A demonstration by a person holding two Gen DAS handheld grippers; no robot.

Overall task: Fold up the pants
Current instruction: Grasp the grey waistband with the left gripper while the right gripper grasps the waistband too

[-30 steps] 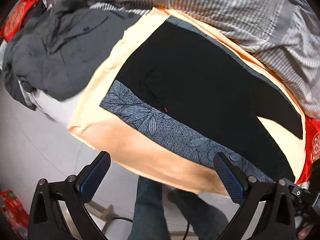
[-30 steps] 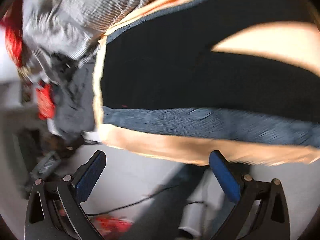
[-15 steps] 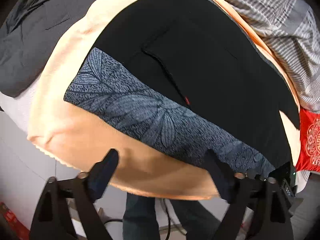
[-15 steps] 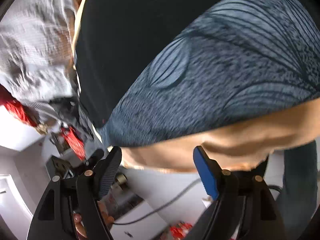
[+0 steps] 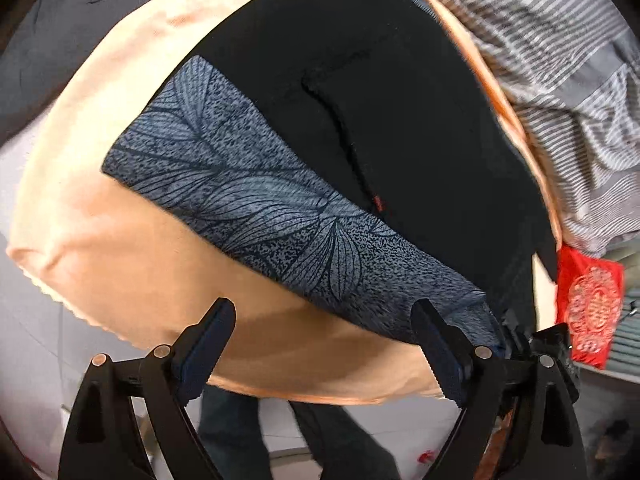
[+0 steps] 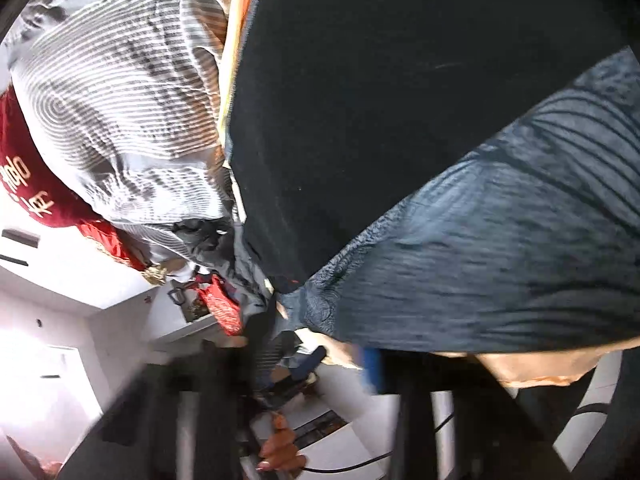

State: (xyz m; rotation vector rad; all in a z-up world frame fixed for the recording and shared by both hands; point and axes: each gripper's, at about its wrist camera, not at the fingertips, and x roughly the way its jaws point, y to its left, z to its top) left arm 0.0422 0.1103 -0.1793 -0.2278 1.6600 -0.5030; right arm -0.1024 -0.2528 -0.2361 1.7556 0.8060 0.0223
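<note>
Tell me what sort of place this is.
Probably a bedroom at home: black pants lie spread on a peach-covered bed, beside a striped grey duvet, with a red embroidered cushion at the edge.

Both fisheye views were evenly lit, edges bent and black-cornered. The left view was mostly sharp, softening at the right rim. The right view was motion-smeared, its tool [image 6: 340, 364] a blur, with white glare at lower left.

Red cloth [image 6: 24, 176]: Chinese characters, one reads "年"; others unclear.
</note>
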